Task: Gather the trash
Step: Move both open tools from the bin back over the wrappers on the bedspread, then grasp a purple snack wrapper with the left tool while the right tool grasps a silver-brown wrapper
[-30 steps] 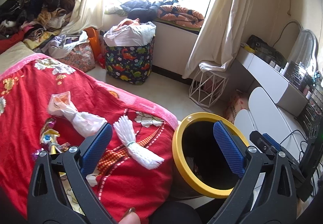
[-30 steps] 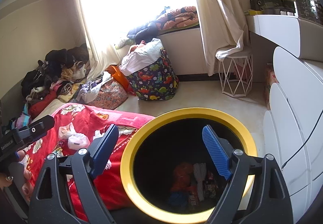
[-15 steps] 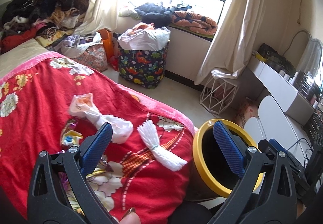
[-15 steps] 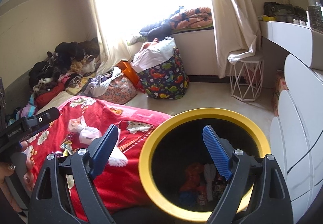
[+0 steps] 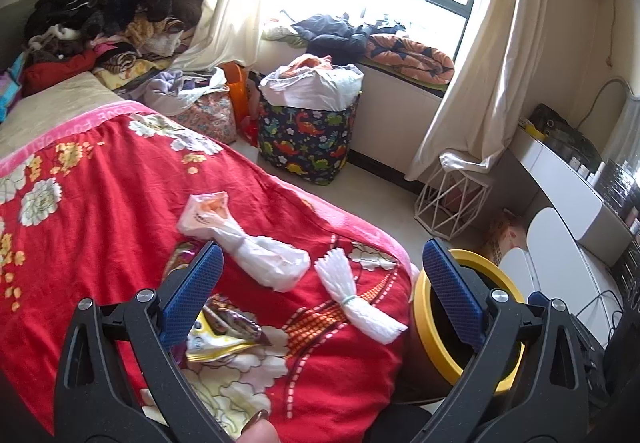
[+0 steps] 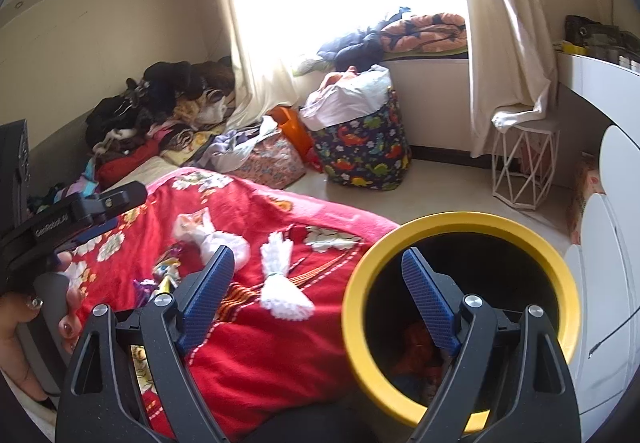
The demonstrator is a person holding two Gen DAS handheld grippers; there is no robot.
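Note:
Trash lies on a red flowered bedspread (image 5: 100, 211): a knotted white plastic bag (image 5: 248, 247), a white tied bundle (image 5: 356, 299) and shiny snack wrappers (image 5: 220, 331). A yellow-rimmed black bin (image 6: 460, 307) stands beside the bed with trash inside. My left gripper (image 5: 320, 283) is open and empty above the bed, over the bag and bundle. My right gripper (image 6: 316, 283) is open and empty, between the bed edge and the bin. The bag (image 6: 216, 239), bundle (image 6: 280, 283) and bedspread (image 6: 260, 343) also show in the right wrist view.
A dinosaur-print laundry basket (image 5: 308, 131) stands on the floor by the window. A white wire stool (image 5: 452, 199) sits under the curtain. A white desk (image 5: 568, 183) runs along the right wall. Clothes are piled (image 5: 100, 23) at the bed's far end.
Both grippers have moved left, away from the bin and over the bed. The bin has shifted right in both views and the trash on the bedspread is now nearer the centre.

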